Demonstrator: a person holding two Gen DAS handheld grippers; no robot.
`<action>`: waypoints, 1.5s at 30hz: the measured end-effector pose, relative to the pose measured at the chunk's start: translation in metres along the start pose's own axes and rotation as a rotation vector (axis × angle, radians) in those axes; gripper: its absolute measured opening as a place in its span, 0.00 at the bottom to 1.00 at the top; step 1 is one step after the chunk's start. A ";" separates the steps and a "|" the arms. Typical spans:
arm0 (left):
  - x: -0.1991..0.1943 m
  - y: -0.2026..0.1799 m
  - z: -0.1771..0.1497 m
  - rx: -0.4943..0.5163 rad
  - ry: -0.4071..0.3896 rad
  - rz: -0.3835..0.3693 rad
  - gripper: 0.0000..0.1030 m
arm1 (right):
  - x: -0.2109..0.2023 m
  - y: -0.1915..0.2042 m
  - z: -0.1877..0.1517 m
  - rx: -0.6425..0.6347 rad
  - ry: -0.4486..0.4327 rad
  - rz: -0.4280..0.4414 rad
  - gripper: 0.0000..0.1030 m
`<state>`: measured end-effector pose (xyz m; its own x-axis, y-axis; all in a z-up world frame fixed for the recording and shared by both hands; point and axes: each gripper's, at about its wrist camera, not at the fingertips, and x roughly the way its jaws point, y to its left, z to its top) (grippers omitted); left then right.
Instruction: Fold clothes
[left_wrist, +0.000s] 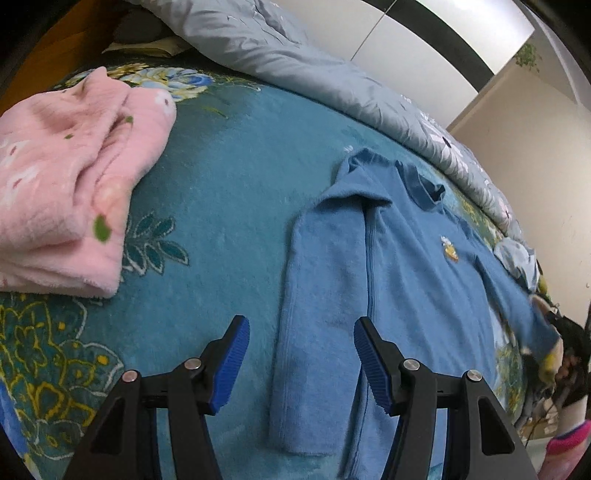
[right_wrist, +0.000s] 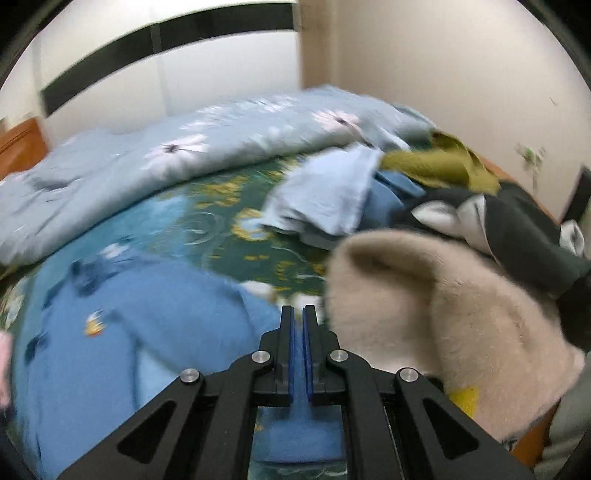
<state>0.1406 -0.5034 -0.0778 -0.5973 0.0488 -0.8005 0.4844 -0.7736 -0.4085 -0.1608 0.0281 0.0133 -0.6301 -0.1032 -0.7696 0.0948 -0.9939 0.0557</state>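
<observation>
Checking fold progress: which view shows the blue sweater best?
The left wrist view: the blue sweater lies sharp and almost whole, one sleeve folded across its body. The right wrist view shows it blurred and partly behind the claw.

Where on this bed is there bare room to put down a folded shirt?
The widest free patch is the teal blanket between the pink pile and the blue shirt. A narrower strip runs between the shirt's collar and the grey quilt. Beyond the shirt, the clothes heap crowds the bed.

Bedroom: bed (left_wrist: 221, 206), duvet (left_wrist: 295, 51)
</observation>
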 end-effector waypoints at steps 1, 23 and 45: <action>0.000 0.000 -0.002 0.008 0.005 0.009 0.61 | 0.003 -0.003 -0.001 0.017 0.005 0.003 0.04; 0.005 -0.044 0.002 0.206 -0.076 0.289 0.04 | -0.060 0.114 -0.111 -0.227 -0.128 0.265 0.38; 0.031 -0.126 -0.076 0.558 -0.005 0.174 0.33 | -0.027 0.101 -0.149 -0.118 0.044 0.314 0.38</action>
<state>0.1096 -0.3564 -0.0844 -0.5433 -0.1105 -0.8322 0.1662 -0.9858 0.0224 -0.0194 -0.0640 -0.0550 -0.5225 -0.3990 -0.7535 0.3687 -0.9026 0.2223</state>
